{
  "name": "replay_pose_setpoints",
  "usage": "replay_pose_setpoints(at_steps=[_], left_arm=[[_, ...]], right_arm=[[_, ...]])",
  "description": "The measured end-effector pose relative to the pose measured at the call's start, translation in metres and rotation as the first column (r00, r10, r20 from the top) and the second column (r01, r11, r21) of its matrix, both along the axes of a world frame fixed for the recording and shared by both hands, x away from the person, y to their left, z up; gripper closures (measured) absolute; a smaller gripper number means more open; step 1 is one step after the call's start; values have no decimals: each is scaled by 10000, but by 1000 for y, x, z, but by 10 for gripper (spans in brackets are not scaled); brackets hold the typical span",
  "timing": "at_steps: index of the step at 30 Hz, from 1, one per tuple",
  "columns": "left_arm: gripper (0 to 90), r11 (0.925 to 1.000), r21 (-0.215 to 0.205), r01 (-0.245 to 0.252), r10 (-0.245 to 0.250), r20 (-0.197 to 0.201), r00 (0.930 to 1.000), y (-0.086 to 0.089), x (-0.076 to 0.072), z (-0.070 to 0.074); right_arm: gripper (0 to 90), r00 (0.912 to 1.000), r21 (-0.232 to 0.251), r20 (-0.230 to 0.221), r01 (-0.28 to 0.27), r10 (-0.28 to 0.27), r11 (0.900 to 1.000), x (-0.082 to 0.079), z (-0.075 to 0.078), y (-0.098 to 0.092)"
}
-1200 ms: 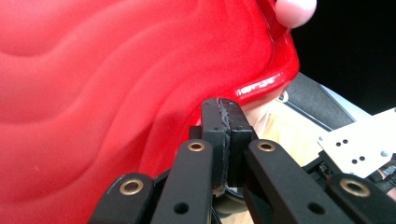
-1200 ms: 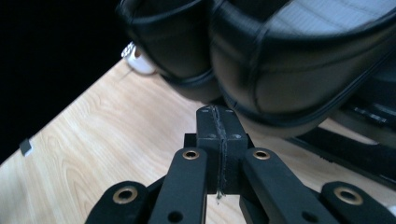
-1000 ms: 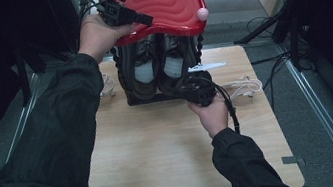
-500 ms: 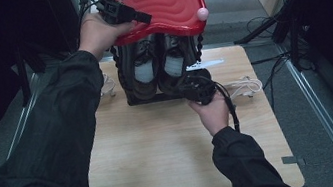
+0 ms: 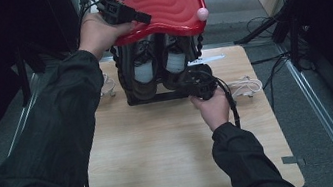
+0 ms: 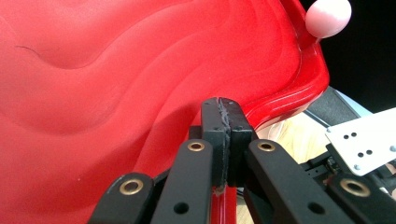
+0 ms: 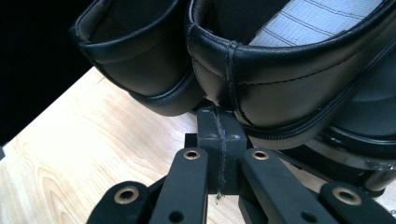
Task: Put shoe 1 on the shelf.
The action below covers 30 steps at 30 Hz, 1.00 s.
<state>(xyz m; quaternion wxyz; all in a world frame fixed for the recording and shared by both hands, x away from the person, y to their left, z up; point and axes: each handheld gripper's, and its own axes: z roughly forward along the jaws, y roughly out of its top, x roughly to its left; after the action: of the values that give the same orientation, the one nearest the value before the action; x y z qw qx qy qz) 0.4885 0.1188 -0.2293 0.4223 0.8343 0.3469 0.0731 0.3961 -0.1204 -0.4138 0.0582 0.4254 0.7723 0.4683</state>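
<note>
A glossy red wavy lid (image 5: 165, 2) with a pink knob (image 5: 202, 14) stands raised over a pair of black shoes (image 5: 144, 74) in a black stand (image 5: 155, 98). My left gripper (image 5: 145, 18) lies shut against the lid's left edge. In the left gripper view its pads meet (image 6: 223, 116) in front of the red lid (image 6: 116, 93), with the pink knob (image 6: 328, 17) at top right. I cannot tell whether it pinches the rim. My right gripper (image 5: 192, 76) is shut at the stand's front right. Its tip (image 7: 219, 123) sits just under the heel of a black shoe (image 7: 289, 74), beside the other shoe (image 7: 140, 60).
The stand sits at the far end of a light wooden table (image 5: 164, 154). White cords lie at the right (image 5: 247, 86) and left (image 5: 108, 87) of the stand. A white strip (image 5: 205, 60) lies behind it. Dark tripod legs (image 5: 289, 18) and cables stand on the floor to the right.
</note>
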Motion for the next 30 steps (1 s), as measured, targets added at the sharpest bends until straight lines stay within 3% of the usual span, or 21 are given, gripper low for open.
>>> replay_pose_setpoints(at_steps=[10, 18, 22, 23, 25, 30], left_arm=[[900, 10000, 4, -1, 1, -10, 10000, 0, 0, 0], [900, 9999, 103, -25, 25, 52, 10000, 0, 0, 0], [900, 9999, 129, -54, 53, 90, 9999, -1, -1, 0], [900, 9998, 164, -55, 53, 100, 9999, -1, -1, 0], [900, 9998, 177, -54, 52, 112, 9999, 0, 0, 0], [900, 9998, 186, -77, 76, 82, 9999, -1, 0, 0]], right_arm=[[900, 9938, -391, 480, 1019, -1000, 9940, 14, 7, -14], [900, 9859, -818, 397, 1656, -1628, 9828, 21, 1, -22], [900, 9916, -118, 273, 1270, -1266, 9918, 15, -1, -23], [900, 9940, -181, 147, 1091, -1088, 9939, 13, -2, -20], [900, 9966, -602, 339, 773, -753, 9952, 7, -4, -13], [900, 9990, -455, 414, 184, -165, 9988, -6, -4, 7]])
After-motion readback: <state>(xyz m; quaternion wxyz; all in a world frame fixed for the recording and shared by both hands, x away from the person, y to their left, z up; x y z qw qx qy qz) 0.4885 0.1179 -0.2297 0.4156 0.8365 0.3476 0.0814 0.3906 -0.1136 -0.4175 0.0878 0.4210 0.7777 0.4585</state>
